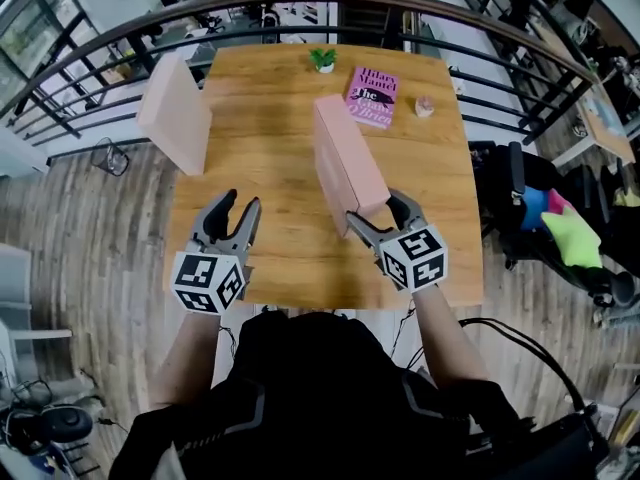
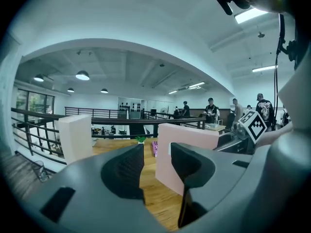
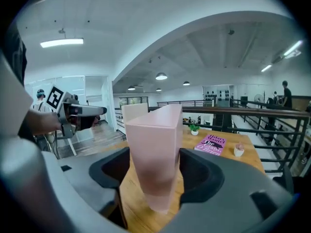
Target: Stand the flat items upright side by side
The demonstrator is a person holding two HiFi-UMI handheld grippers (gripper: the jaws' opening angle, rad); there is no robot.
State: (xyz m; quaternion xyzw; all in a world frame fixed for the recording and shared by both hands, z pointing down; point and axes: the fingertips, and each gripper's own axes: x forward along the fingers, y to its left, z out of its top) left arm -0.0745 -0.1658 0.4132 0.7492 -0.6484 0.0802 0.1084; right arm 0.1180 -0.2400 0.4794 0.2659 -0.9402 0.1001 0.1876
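At mid-table, the right gripper [image 1: 378,210] clamps a pink box [image 1: 345,158], best kept vertical while moved beside the 2nd box [image 1: 175,118]; the left gripper [image 1: 242,204] is half-open, empty.

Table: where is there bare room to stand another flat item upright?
Widest bare wood on the table lies between the left pink box and the middle pink box. Another free patch: right of the middle box, nearer than the book. The far edge is crowded: plant, book, small pink ornament.
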